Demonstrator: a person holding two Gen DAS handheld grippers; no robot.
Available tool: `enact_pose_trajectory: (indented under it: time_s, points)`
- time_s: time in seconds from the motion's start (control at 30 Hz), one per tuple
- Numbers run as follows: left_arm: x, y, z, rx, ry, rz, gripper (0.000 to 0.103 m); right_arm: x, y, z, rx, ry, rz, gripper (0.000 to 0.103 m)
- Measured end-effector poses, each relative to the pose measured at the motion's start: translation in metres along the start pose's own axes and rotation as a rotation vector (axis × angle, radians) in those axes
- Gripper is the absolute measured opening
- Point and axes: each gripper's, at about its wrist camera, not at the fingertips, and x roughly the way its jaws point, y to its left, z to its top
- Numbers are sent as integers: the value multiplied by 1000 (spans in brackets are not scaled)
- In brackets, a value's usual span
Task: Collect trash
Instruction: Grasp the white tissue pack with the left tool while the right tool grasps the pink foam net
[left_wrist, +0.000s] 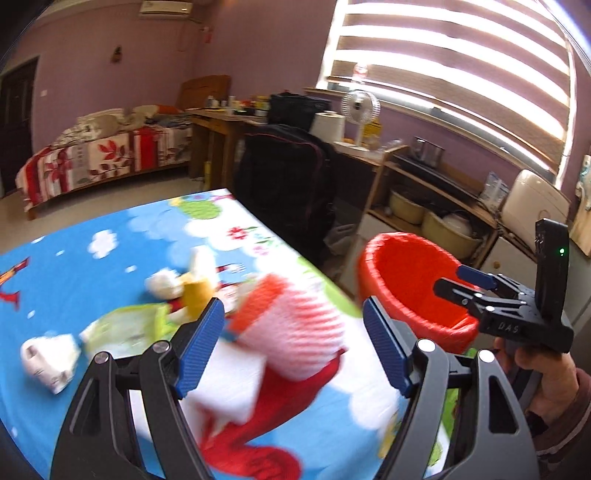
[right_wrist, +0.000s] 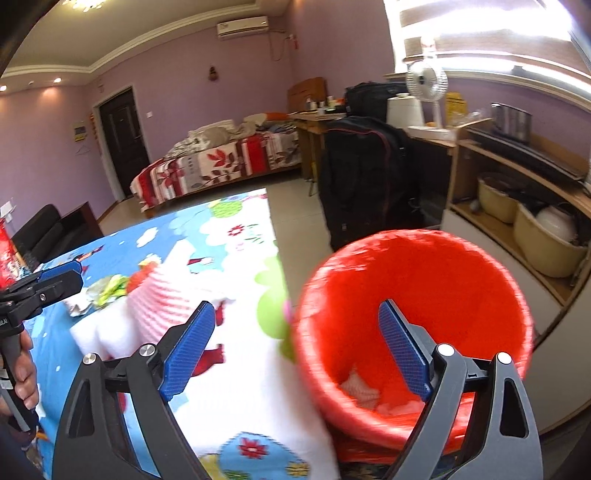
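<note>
A red bin (right_wrist: 436, 295) stands beside the table's right edge; it also shows in the left wrist view (left_wrist: 410, 280). Some white and pink scraps (right_wrist: 362, 387) lie at its bottom. On the cartoon-print tablecloth (left_wrist: 74, 258) lie a pink-and-white striped foam net (left_wrist: 295, 325), a white foam block (left_wrist: 229, 380), a banana peel (left_wrist: 195, 284), a green wrapper (left_wrist: 125, 328) and crumpled white paper (left_wrist: 48, 358). My left gripper (left_wrist: 293, 347) is open and empty, just above the foam net. My right gripper (right_wrist: 295, 349) is open and empty over the bin's left rim.
A black suitcase (right_wrist: 362, 177) stands on the floor beyond the bin. Wooden shelves with tubs (right_wrist: 535, 229) run along the right wall. A bed (right_wrist: 221, 162) lies at the back. A desk with a fan (left_wrist: 360, 107) stands by the window.
</note>
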Motion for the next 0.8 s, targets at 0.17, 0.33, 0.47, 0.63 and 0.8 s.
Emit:
enact_pose_trajectory:
  time_s: [0.17,0.33,0.47,0.63,0.8]
  points:
    - [-23,34,-15,-52,-5,63,75,10,24,0,-32,16,37,87]
    - [-42,66,-26,-92,-16,141,75,24,48,0,-72,33,75,87]
    - [-54,94,-33,-132,-22,205,75,39,62,0,-94,55,98,87]
    - [-62,126,-40,-174,-22,281,75,56,75,-1,-113,79,128,87]
    - [-64,166,-52,-226,-3,365,75,74,84,-2,-127,98,140,88]
